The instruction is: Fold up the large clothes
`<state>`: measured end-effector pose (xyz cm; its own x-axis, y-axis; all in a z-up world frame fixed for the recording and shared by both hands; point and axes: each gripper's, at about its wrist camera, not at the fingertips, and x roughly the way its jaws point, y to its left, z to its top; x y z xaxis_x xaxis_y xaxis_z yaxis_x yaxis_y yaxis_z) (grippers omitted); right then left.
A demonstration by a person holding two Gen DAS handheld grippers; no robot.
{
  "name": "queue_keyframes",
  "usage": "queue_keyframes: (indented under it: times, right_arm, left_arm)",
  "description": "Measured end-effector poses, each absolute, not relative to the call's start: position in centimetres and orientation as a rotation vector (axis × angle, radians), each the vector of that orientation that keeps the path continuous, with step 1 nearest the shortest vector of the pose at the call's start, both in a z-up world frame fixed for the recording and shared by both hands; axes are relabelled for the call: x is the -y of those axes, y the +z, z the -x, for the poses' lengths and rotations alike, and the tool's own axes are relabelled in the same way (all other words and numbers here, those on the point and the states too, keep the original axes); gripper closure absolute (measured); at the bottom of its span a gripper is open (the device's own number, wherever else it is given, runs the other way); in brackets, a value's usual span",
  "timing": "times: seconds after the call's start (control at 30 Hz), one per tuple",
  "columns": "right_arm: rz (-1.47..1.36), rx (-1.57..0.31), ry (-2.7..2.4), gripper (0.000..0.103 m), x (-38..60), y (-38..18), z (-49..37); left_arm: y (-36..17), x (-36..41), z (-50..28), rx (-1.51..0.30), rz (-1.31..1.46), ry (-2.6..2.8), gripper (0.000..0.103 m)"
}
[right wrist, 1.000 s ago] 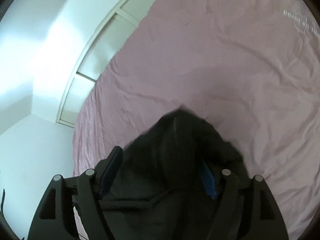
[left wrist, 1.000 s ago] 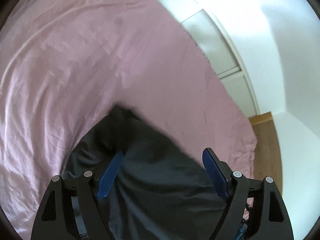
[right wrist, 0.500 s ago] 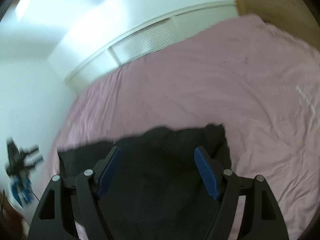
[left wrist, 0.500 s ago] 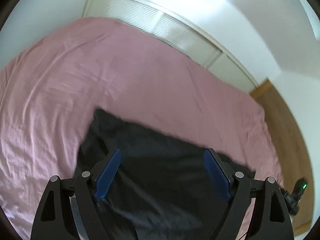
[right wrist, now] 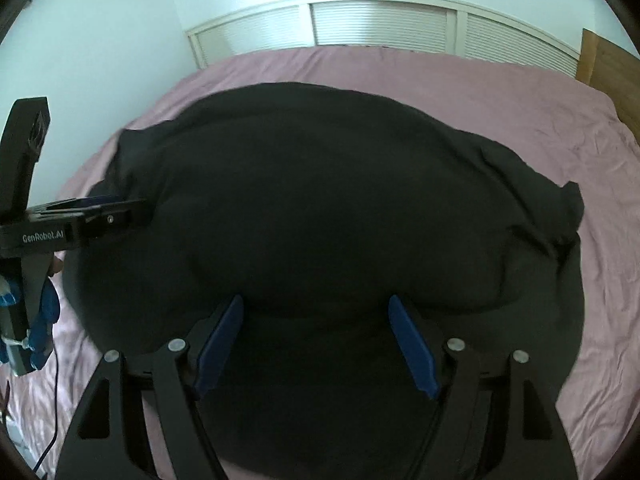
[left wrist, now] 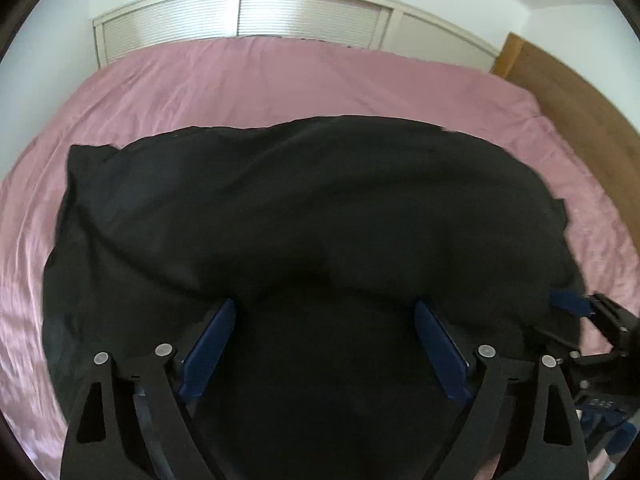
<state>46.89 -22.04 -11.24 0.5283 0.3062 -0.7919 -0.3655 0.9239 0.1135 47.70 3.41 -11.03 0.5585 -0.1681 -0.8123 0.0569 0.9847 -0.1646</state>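
A large black garment [left wrist: 304, 216] lies spread wide across the pink bedsheet [left wrist: 280, 76]; it also fills the right wrist view [right wrist: 320, 208]. My left gripper [left wrist: 324, 340] is open, its blue pads apart over the garment's near edge. My right gripper [right wrist: 316, 340] is open too, over the near edge further right. Neither holds cloth between its pads. The right gripper's tip shows at the far right of the left wrist view [left wrist: 576, 304]. The left gripper shows side-on at the left of the right wrist view [right wrist: 92, 216].
White louvred closet doors [left wrist: 304, 16] run behind the bed. Wooden floor [left wrist: 568, 92] lies to the right of the bed. A white wall [right wrist: 92, 52] stands at the left. Bare pink sheet [right wrist: 520, 92] surrounds the garment.
Both grippers swung from pointing sideways to facing the closet. The bunched garment has been laid out wide and flat across the bed.
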Motion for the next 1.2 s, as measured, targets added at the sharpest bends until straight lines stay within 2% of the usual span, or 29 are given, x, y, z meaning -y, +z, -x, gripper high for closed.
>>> queue_keyframes:
  times: [0.07, 0.43, 0.6, 0.73, 0.8, 0.93, 1.1, 1.2]
  right_arm:
    - [0.037, -0.937, 0.353, 0.028, 23.1, -12.1, -49.1]
    - [-0.034, -1.042, 0.263, 0.028, 25.6, -18.1, -59.1]
    - [-0.068, -1.055, 0.277, 0.027, 25.7, -19.4, -61.5]
    - [-0.051, -1.081, 0.265, 0.028, 25.4, -19.1, -61.5]
    - [-0.032, -1.077, 0.268, 0.028, 25.0, -17.2, -60.7]
    - [-0.01, -0.984, 0.311, 0.028, 24.9, -13.3, -60.1]
    - [-0.034, -1.003, 0.249, 0.028, 26.6, -13.7, -63.0]
    - [-0.112, -1.021, 0.22, 0.028, 29.1, -15.3, -64.7]
  left_arm:
    - [-12.3, -3.6, -50.2, -0.992, 0.12, -0.094, 0.001]
    - [-18.0, -2.6, -61.1, -1.134, 0.072, -0.008, 0.001]
    - [-19.3, -2.5, -63.2, -1.151, 0.079, -0.004, 0.001]
    - [-18.1, -1.9, -62.5, -1.157, 0.039, 0.01, 0.001]
    - [-15.9, -2.0, -61.1, -1.109, 0.054, -0.004, 0.005]
    - [-13.7, -0.6, -61.5, -1.072, 0.034, -0.045, 0.005]
    - [-13.8, 0.2, -64.8, -1.072, 0.053, 0.001, 0.005]
    - [-15.1, 0.4, -67.6, -1.102, 0.052, 0.031, 0.001]
